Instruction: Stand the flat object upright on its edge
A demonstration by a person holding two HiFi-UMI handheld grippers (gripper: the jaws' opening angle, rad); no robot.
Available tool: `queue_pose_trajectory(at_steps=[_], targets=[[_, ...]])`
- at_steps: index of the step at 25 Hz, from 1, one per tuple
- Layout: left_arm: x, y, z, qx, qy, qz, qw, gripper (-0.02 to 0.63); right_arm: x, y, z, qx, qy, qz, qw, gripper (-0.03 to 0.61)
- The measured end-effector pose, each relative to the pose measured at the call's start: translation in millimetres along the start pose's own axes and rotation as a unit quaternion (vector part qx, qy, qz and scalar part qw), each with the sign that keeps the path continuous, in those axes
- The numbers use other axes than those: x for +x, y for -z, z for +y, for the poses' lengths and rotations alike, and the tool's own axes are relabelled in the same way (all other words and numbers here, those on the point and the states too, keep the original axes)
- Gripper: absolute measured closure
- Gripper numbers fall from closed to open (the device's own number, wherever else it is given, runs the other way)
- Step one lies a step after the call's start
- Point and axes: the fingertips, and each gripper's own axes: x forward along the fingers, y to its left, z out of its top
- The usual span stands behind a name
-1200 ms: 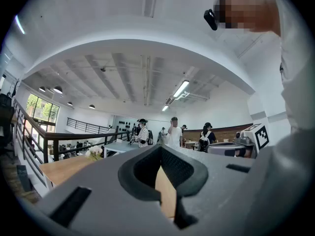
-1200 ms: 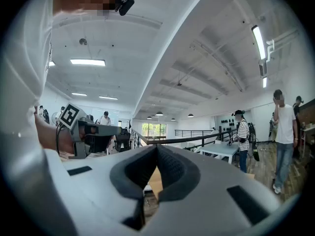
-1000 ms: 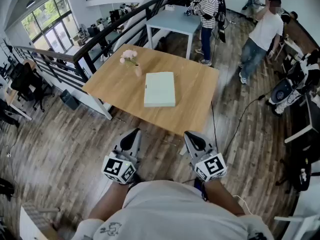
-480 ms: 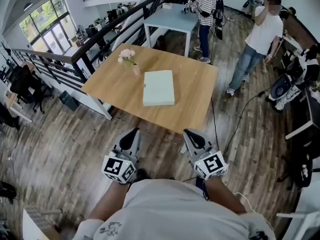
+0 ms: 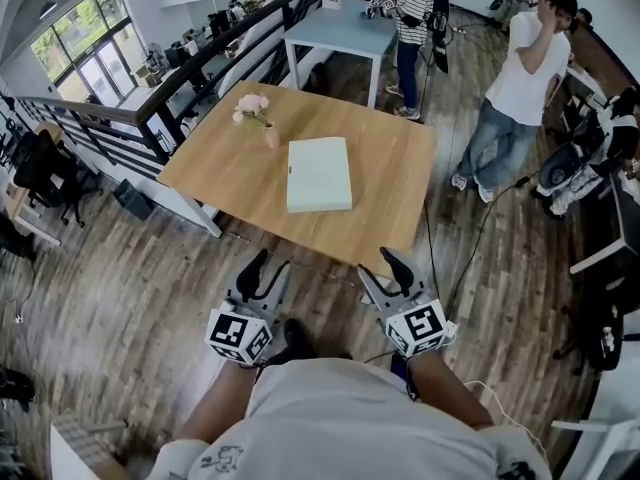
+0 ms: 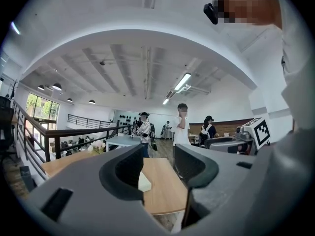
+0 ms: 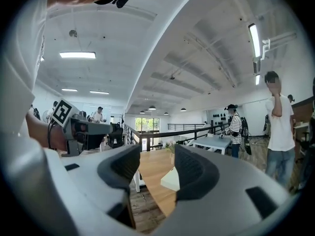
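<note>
No legible txt, nos. or brands; only black-white square marker codes (image 5: 238, 336) on left tool (image 5: 268, 265) & right tool (image 5: 381, 266), lower centre.

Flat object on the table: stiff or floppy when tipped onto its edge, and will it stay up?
Probably stiff: the flat object lies with straight edges and square corners, no sag. Likely to topple once upright, since it looks thin against its broad face. It may slide on the smooth table when pushed.
</note>
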Motion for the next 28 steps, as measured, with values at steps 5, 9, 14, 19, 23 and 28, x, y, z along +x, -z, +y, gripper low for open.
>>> queue_pose_trajectory(at_steps=[5,9,14,19,23,28], targets=[[11,2,35,-0.014,0.010,0.003,0.9999,0.411,38,-5,1,-0.002,0.002,0.005,1.000,0.313],[25,1,66,-0.018,0.016,0.001,0.9997,0.407,73,-8,0,-0.003,0.006,0.009,1.000,0.309],[43,1,110,-0.023,0.030,0.004,0.9993,0.406,126,-12,3,-0.003,0.011,0.013,1.000,0.302],[50,-4,150,-0.019,0.045,0.010,0.9987,0.405,169,-18,11,0.002,0.022,0.017,1.000,0.298],[52,-4,174,-0.021,0.060,0.016,0.9979,0.405,196,-19,23,0.007,0.026,0.021,0.999,0.295],[55,-2,190,-0.030,0.063,0.019,0.9974,0.405,213,-15,32,0.012,0.025,0.031,0.999,0.293]])
